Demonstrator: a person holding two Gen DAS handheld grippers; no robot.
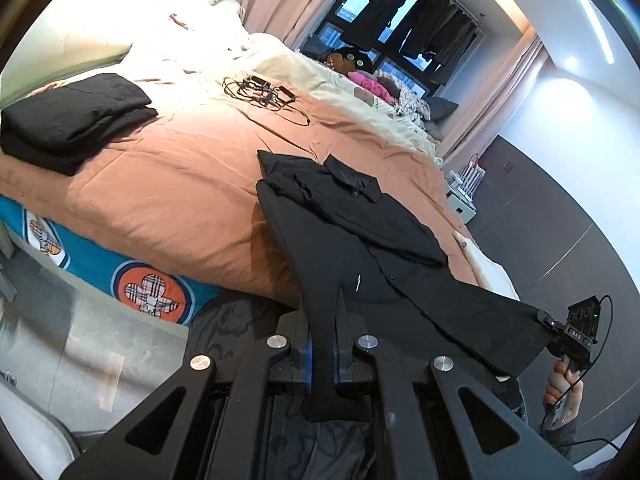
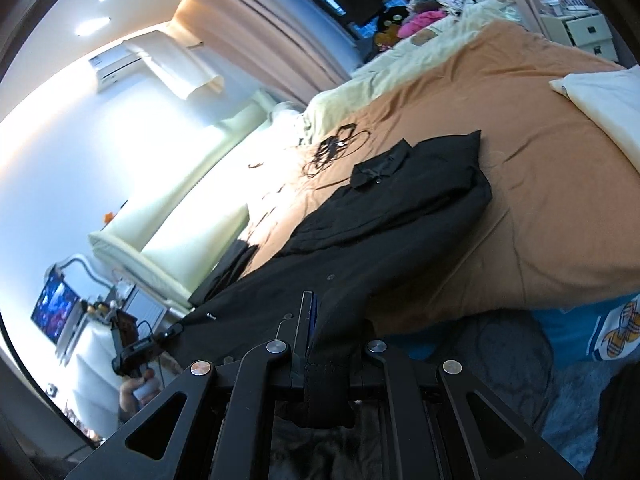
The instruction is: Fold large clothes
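A large black collared shirt lies on the orange bedspread, collar far, its sleeves folded across the chest. Its bottom hem is pulled off the bed edge, stretched between both grippers. My left gripper is shut on one hem corner. My right gripper is shut on the other hem corner; it also shows in the left wrist view at the right. The shirt and the left gripper show in the right wrist view.
A folded black garment sits on the bed's far left. A tangle of black cables lies beyond the shirt. A cream pillow lies at the right. A blue patterned sheet hangs at the bed edge. Clothes hang at the window.
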